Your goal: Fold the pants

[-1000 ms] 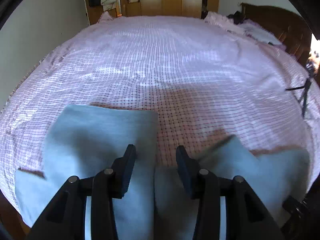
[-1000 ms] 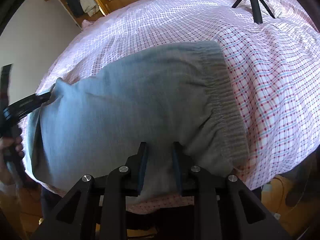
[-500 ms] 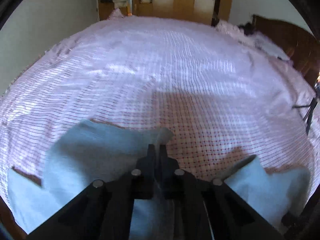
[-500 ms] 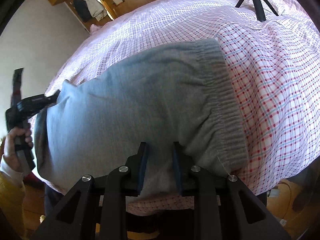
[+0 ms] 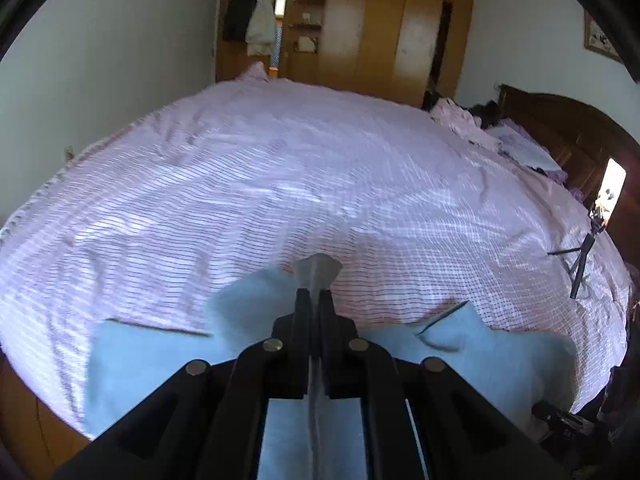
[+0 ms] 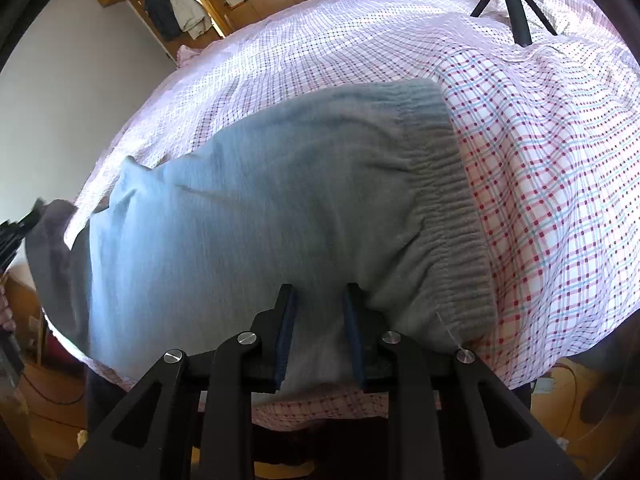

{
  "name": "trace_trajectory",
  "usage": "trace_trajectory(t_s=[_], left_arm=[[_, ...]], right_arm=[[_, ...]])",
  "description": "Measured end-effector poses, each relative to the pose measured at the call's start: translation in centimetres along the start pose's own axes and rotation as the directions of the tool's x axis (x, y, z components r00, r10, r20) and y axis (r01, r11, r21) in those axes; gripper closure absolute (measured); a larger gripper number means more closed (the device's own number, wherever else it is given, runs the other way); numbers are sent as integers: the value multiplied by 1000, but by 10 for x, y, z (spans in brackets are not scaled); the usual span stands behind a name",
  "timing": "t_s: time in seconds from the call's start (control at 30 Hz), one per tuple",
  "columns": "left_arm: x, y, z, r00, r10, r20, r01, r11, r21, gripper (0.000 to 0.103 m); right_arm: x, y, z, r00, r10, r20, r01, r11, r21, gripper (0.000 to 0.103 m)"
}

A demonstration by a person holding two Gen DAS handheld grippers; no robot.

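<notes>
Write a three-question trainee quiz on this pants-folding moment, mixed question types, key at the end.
1. True or false: the left gripper is shut on a pinch of the grey pants.
2. What does the right gripper hold? A) the pants near the waistband B) a tripod leg C) nothing
3. Fill in: the pants lie on a checked ____.

Key: 1 true; 2 A; 3 bedsheet.

Grey-blue pants (image 6: 256, 208) on a pink-and-white checked bedspread (image 5: 280, 184)
</notes>
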State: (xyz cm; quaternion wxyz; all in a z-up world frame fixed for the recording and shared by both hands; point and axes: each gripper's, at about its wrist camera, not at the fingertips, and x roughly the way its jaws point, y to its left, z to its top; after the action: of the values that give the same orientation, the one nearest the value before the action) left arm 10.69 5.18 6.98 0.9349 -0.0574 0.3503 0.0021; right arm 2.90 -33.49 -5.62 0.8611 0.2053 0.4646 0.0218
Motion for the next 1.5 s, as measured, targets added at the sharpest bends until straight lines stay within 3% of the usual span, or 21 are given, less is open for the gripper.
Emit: trace_trajectory(t_s=[0.27, 0.57, 0.7, 0.87, 0.93, 1.0, 1.23, 1.33, 1.37, 1.4, 1.5], left_arm=[[-31, 56, -28, 993, 117, 21, -116, 991, -69, 99], [-11, 134, -87, 968, 218, -122, -241, 944, -227, 99], [-3, 158, -107, 970, 182, -159, -223, 926, -305, 99], [0, 167, -118, 985, 77, -152, -127, 927, -353, 99], [-1, 166, -120, 988, 55, -145, -103, 930, -352, 92], [-3, 164, -122, 989, 49, -139, -95, 934, -345, 79], [2, 171, -129, 986, 53, -157, -113, 909, -401, 76], [2, 177, -127, 990, 50, -131, -102, 899, -425, 76], [3, 179, -125, 990, 57, -126, -106, 898, -428, 81], [2, 180, -124, 991, 51, -122, -100, 895, -435, 102], [-10, 180, -116, 998, 29, -58, -52, 890, -452, 101]], right_arm=[[1, 3, 0, 1000, -22, -4, 22, 1000, -14, 86], [4, 7, 3, 998, -50, -25, 49, 998, -29, 86], [6, 11, 6, 996, -77, -33, 76, 996, -38, 86], [9, 15, 8, 993, -114, -42, 112, 992, -50, 86], [10, 17, 8, 991, -124, -44, 122, 991, -53, 86], [10, 18, 8, 990, -135, -44, 132, 990, -57, 86], [12, 21, 9, 987, -155, -45, 152, 986, -69, 85], [13, 21, 8, 986, -159, -45, 155, 985, -71, 85], [14, 22, 8, 986, -160, -44, 157, 985, -71, 85], [14, 22, 8, 986, -162, -44, 158, 985, -72, 85], [14, 22, 9, 985, -166, -50, 163, 984, -73, 85]])
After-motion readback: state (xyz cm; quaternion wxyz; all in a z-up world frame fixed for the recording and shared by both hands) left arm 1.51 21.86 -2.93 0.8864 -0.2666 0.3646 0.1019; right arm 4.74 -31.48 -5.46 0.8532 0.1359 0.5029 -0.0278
